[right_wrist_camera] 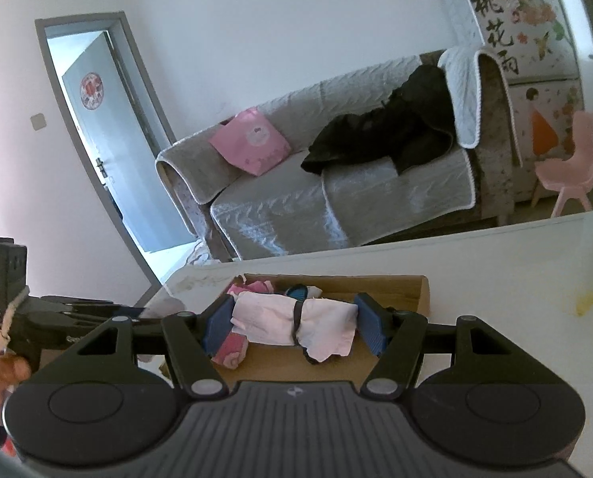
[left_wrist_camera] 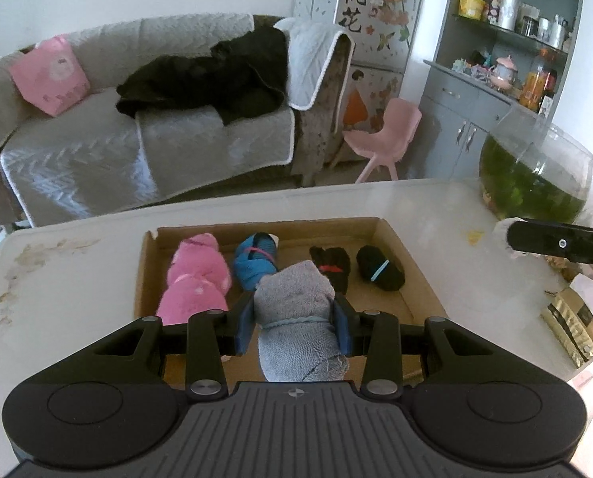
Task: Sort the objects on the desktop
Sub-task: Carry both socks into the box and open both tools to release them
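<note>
The left gripper (left_wrist_camera: pixel 295 324) is clamped on a grey sock roll (left_wrist_camera: pixel 296 318), its blue pads pressing both sides. The right gripper (right_wrist_camera: pixel 294 324) grips a pale pink cloth bundle (right_wrist_camera: pixel 296 324) sideways. Just beyond both, the cardboard tray (left_wrist_camera: pixel 392 235) holds pink (left_wrist_camera: pixel 197 279), blue (left_wrist_camera: pixel 254 265) and two black rolls (left_wrist_camera: pixel 380 269).

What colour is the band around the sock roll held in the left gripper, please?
Light blue, on the grey sock roll; clearest in the left wrist view.

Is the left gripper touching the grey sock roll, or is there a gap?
Touching. The left wrist view shows the left gripper with both blue pads pressed against the sides of the grey sock roll, no gap on either side.
</note>
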A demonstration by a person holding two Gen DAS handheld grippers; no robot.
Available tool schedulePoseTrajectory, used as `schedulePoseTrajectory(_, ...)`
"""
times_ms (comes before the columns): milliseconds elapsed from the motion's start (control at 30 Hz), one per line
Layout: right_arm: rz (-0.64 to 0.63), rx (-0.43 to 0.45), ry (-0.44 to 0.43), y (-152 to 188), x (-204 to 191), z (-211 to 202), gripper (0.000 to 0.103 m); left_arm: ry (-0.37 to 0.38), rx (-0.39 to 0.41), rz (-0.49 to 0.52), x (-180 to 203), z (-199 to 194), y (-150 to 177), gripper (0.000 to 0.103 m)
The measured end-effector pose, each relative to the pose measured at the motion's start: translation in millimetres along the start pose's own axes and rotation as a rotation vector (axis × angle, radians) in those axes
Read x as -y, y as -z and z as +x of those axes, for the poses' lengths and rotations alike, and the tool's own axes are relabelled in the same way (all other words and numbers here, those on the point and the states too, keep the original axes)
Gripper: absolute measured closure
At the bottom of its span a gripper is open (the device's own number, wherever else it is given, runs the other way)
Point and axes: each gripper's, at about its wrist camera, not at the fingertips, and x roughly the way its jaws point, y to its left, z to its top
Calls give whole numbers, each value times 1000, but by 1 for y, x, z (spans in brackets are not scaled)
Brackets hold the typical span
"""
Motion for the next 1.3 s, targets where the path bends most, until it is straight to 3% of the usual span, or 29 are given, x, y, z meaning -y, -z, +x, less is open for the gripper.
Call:
schedulePoseTrajectory(400, 41, -123, -12, 0, 10, 48, 41, 10, -88, 30, 8, 73, 6, 56)
schedulePoseTrajectory(667, 66, -213, 33, 8, 18, 77, 41, 13, -156, 50, 13, 117, 17, 56)
schedulePoseTrajectory(1033, -23, -323, 126, 22, 16, 105, 40, -18, -206, 42, 8, 145, 31, 55)
schedulePoseTrajectory(1067, -31, -329, 126, 22, 15, 106, 40, -18, -201, 40, 7, 144, 32, 50)
schedulePoseTrajectory(1100, -42, -330, 127, 23, 13, 106, 38, -17, -202, 38, 7, 144, 33, 40)
schedulePoseTrajectory(1167, -75, -314, 138, 22, 9, 105, 36, -19, -191, 33, 7, 143, 33, 31)
schedulePoseTrajectory(1300, -93, -282, 142, 18, 6, 96, 31, -22, -180, 23, 8, 139, 30, 27)
